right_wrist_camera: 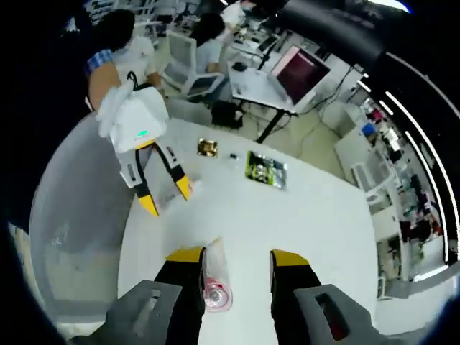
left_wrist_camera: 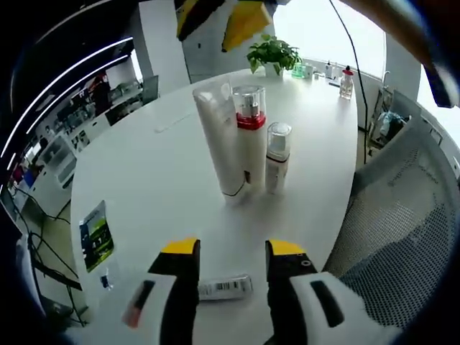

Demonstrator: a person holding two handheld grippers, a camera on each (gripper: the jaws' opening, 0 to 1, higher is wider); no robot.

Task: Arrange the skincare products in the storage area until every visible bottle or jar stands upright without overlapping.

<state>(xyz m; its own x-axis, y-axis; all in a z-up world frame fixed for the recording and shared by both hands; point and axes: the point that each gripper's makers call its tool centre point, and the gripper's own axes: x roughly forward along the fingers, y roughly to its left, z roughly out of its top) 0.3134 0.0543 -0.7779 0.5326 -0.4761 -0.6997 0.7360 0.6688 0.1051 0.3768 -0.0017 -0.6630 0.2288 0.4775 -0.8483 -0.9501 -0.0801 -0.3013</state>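
Three products stand upright close together mid-table: a tall white tube (left_wrist_camera: pixel 215 136), a white bottle with a red band and clear cap (left_wrist_camera: pixel 250 133) and a shorter clear-capped bottle (left_wrist_camera: pixel 277 158). A small labelled tube (left_wrist_camera: pixel 224 287) lies flat on the white table (left_wrist_camera: pixel 144 165), between the jaws of my open left gripper (left_wrist_camera: pixel 233 248). My right gripper (right_wrist_camera: pixel 238 256) hangs open above the standing group; the red-banded bottle's cap (right_wrist_camera: pixel 217 295) shows beside its left jaw. The right gripper's yellow jaws (left_wrist_camera: pixel 223 18) appear at the top of the left gripper view. The left gripper (right_wrist_camera: pixel 166 197) straddles the lying tube.
A green printed card (left_wrist_camera: pixel 95 236) (right_wrist_camera: pixel 266 169) and a small gold item (right_wrist_camera: pixel 208 147) lie near the table edge. A potted plant (left_wrist_camera: pixel 273 54) and small bottles stand at the far end. A grey mesh chair (left_wrist_camera: pixel 402 215) is alongside. People sit at desks beyond.
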